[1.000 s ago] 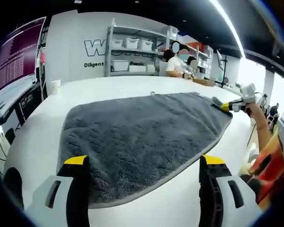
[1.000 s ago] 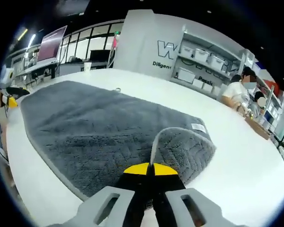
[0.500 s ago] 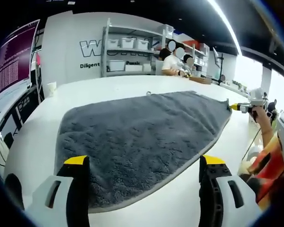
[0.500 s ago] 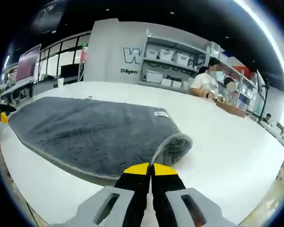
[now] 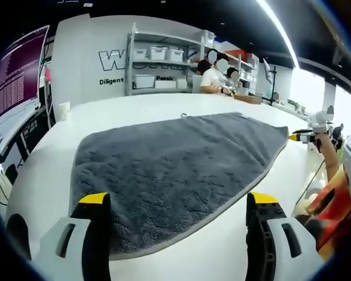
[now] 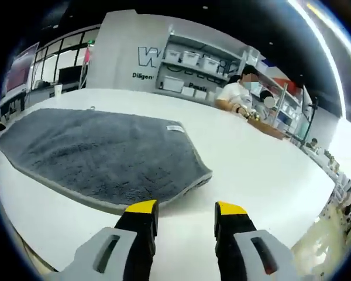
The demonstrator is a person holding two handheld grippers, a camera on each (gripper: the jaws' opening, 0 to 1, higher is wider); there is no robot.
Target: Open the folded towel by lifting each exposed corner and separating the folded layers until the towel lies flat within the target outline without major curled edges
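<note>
Grey towel point(image 6: 99, 155) lies spread on white tabletop point(image 6: 251, 170). Risk: its near corner looks slightly lifted, prob. a curl, and could stay curled w/o smoothing. Right hand-held gripper point(image 6: 180, 212) is just off that corner, jaws apart, holding nothing. Left hand-held gripper point(image 5: 178, 202) straddles the towel's edge, wide open, empty.

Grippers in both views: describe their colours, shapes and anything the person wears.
The left gripper and right gripper each have two black jaws with yellow tips on light grey moulded bodies with slot openings. An orange sleeve shows by the person's arm.
</note>
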